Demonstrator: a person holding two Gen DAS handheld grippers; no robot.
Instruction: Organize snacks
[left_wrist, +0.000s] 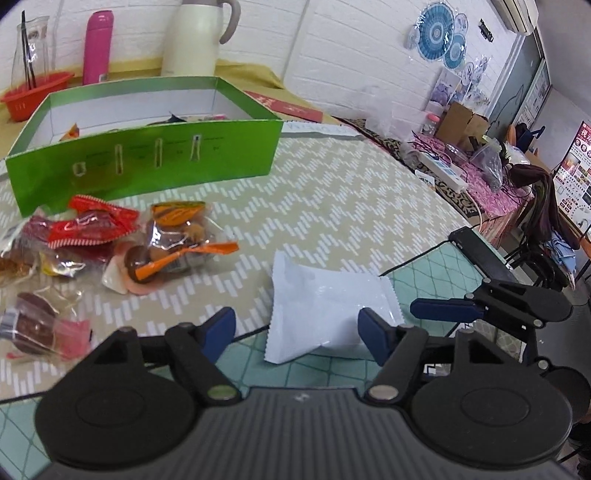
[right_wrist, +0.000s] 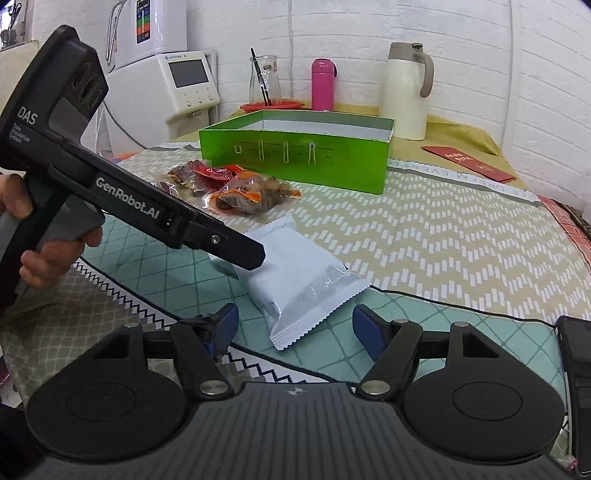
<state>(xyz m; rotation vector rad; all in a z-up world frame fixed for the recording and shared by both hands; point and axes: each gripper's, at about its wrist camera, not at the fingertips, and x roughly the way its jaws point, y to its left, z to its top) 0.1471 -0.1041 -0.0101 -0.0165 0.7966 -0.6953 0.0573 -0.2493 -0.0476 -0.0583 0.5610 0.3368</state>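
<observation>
- The green box stood open at upper left on the counter.
- The white snack packet lay at centre, between both hand-held grippers.
- Left hand-held gripper: part open, right pad touching the packet, not clamped.
- Right hand-held gripper: wide open, empty.

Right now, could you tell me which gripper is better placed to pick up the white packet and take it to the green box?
Probably the left gripper: its fingers already straddle the white packet, one pad at the packet's edge. The right gripper is open too, but the packet lies just ahead of its tips. The green box is beyond the packet.
</observation>
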